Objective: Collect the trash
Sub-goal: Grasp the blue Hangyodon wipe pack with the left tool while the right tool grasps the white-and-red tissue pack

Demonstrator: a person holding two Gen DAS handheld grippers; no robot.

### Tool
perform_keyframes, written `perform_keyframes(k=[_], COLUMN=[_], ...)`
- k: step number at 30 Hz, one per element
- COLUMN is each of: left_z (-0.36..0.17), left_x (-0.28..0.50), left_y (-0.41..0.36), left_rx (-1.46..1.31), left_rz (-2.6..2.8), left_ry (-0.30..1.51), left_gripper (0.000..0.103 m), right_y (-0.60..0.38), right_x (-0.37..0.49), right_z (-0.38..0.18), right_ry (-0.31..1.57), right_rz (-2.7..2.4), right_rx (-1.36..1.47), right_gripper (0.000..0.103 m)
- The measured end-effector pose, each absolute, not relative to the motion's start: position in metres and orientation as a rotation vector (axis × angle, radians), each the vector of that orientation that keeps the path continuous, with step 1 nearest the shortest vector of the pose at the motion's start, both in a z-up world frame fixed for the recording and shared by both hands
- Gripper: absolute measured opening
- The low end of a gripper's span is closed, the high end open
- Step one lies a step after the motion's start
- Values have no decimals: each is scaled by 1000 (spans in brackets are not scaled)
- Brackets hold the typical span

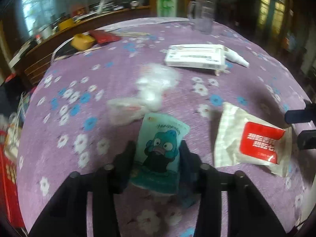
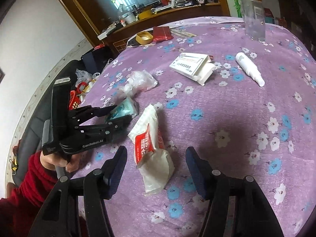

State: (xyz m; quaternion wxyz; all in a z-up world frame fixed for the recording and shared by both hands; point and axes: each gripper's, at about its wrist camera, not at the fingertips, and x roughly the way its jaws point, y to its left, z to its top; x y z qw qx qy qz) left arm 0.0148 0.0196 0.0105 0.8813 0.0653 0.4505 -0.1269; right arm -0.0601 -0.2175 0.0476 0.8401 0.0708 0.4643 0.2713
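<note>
Right gripper (image 2: 156, 165) hangs over the white-and-red snack wrapper (image 2: 153, 148), jaws standing wide, one finger on each side of it, pads not touching it. In the right wrist view the wrapper's long axis runs from about 12 o'clock down to 6 o'clock, roughly along the pointing line of the fingers, so the jaws would close across its narrow width (good alignment, little wrist roll looks needed). The crumpled near end lies between the fingertips; the far end points toward the teal packet.

Left gripper (image 1: 157, 152) has the teal cartoon packet (image 1: 160, 148) between its fingers, jaws narrow and closed on the packet's sides (some blur, but the pads look pressed against it). From the right wrist view that gripper sits at about 10 o'clock, near the table's edge, just beside the wrapper's far end.

From the left wrist view the wrapper lies at about 3 o'clock of the left gripper, with the right gripper's fingers at the frame's right edge, so the right hand is plainly the nearer one for it.

Still on the purple floral tablecloth (image 2: 227, 108): a clear crumpled plastic bag (image 2: 141, 82) at 11 o'clock, a white carton (image 2: 189, 66) at 12, a white bottle (image 2: 249, 69) at 1. My guess is the coming move is a straight drop and close.
</note>
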Motion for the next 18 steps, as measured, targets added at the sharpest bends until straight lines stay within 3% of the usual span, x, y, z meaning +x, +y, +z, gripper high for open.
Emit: perform_keyframes(k=[10,11,14,18], left_z=[25,26,29,31], left_x=[-19,-20,-22,-25], left_y=[68,70,77,77], left_rx=[-82,-96,-134,-141], left_rz=[-165,-166,-170,-177], left_ry=[848,839,817,800], left_gripper=[39,39,39,39], right_y=[-186,-182,-176,-166], right_x=[-42,-42,-47,-59], right_z=[27,23,19,19], right_ry=[1023,1028,1017,978], right_rz=[583,571,550,536], right_rx=[121,111,90,44], right_gripper=[68,66,43,40])
